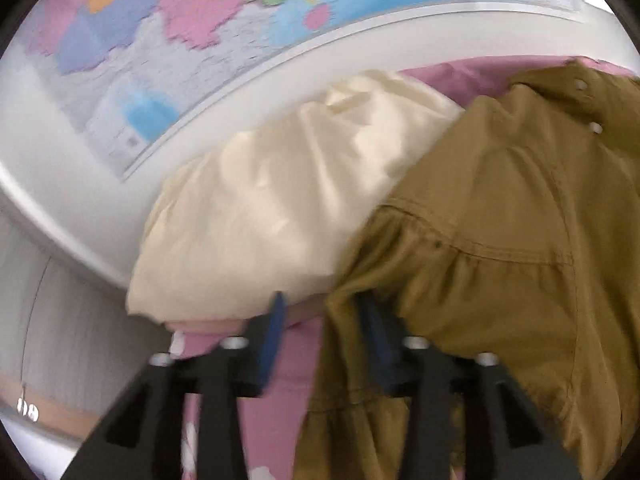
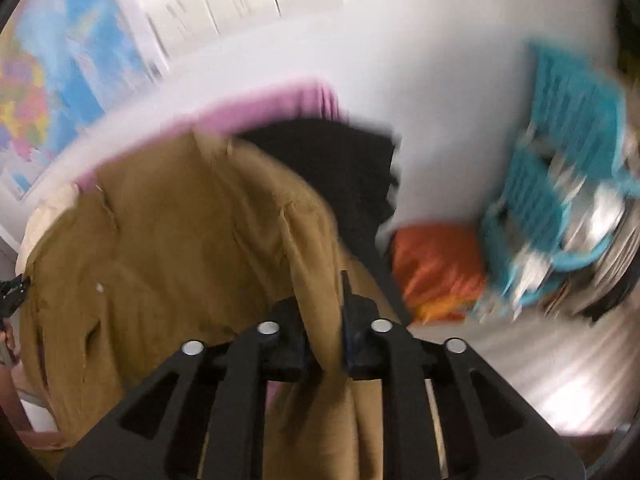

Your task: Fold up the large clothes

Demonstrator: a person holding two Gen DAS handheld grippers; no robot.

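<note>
Right wrist view: right gripper (image 2: 324, 320) clenched on a fold of mustard jacket (image 2: 168, 240); left gripper (image 1: 320, 320) parted, jacket edge touching right-hand finger.

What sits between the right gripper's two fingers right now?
A fold of the mustard-brown jacket runs up between the right gripper fingers, seen in the right wrist view; motion blur hides whether the pads press it.
</note>
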